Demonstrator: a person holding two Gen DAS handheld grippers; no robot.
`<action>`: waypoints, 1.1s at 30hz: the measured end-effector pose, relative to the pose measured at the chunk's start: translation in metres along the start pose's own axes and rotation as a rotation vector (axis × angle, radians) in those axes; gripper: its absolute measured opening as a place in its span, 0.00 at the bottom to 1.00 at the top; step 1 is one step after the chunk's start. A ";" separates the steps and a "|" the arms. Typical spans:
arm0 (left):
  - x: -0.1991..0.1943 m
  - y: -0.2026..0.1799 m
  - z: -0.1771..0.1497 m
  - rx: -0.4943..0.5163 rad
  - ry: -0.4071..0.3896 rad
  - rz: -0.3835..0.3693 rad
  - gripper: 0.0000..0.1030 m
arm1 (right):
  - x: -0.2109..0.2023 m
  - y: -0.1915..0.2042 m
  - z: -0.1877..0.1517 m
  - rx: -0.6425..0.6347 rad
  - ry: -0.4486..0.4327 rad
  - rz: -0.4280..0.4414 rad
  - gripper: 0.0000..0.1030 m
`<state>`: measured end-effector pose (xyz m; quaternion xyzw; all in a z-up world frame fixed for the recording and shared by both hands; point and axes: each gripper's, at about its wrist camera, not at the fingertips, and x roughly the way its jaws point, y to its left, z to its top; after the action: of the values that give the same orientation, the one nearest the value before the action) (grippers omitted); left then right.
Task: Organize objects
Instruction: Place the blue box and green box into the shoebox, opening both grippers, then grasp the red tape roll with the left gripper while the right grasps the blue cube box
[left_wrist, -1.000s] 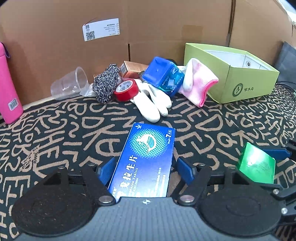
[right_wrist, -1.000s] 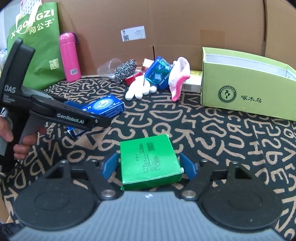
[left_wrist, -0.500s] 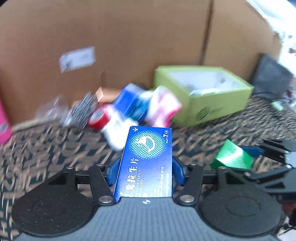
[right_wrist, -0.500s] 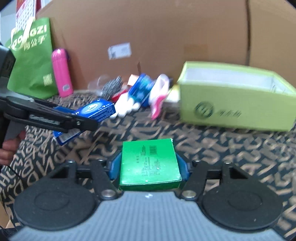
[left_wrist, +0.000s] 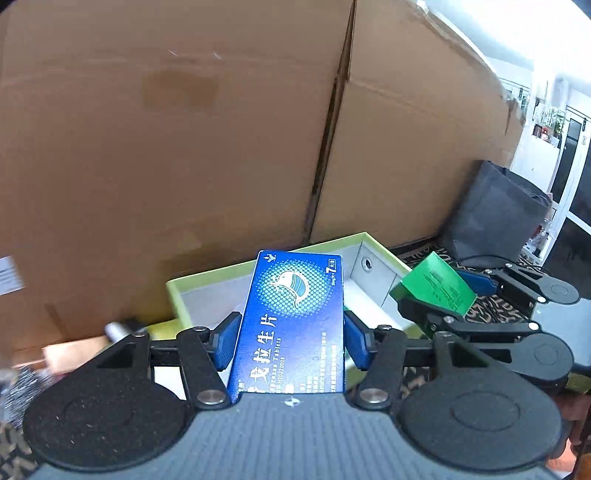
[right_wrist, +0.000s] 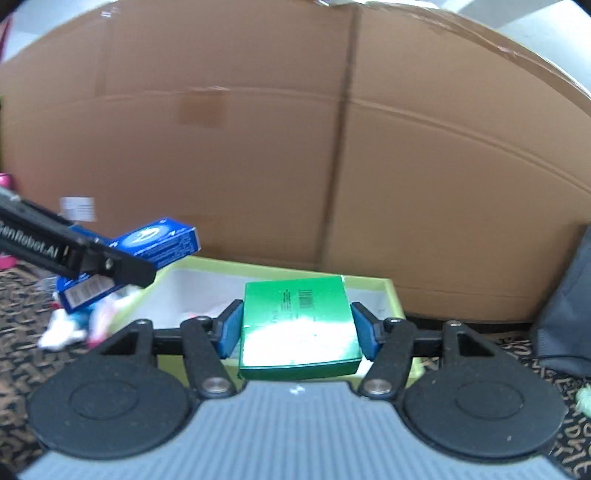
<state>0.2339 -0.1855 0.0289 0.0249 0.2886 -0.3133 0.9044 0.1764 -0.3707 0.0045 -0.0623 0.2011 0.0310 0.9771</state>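
My left gripper (left_wrist: 290, 341) is shut on a blue tablet box (left_wrist: 291, 317) and holds it in the air over the open lime-green box (left_wrist: 173, 291). My right gripper (right_wrist: 297, 330) is shut on a green box (right_wrist: 297, 326), also held above the lime-green box (right_wrist: 393, 295). In the left wrist view the right gripper (left_wrist: 443, 291) with the green box (left_wrist: 434, 286) hangs at the right. In the right wrist view the left gripper with the blue tablet box (right_wrist: 155, 240) is at the left.
A tall cardboard wall (left_wrist: 184, 129) stands right behind the lime-green box. A dark bag (left_wrist: 491, 214) sits at the right. White gloves and other blurred items (right_wrist: 74, 325) lie left of the box on the patterned cloth (right_wrist: 22, 332).
Both grippers rose from the cloth with their boxes and moved forward to above the lime-green box. The pile of items has slid out to the left of view.
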 end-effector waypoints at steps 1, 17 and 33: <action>0.014 -0.003 0.003 0.001 0.015 0.005 0.59 | 0.010 -0.006 0.001 0.004 0.010 -0.004 0.59; 0.100 0.000 0.003 -0.025 0.084 0.108 0.87 | 0.119 -0.031 -0.004 -0.006 0.144 0.007 0.84; -0.057 0.024 -0.084 -0.074 -0.030 0.244 0.89 | -0.074 0.019 -0.010 0.131 -0.173 0.150 1.00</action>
<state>0.1690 -0.1155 -0.0135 0.0220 0.2813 -0.1904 0.9403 0.1032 -0.3553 0.0230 0.0195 0.1215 0.0962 0.9877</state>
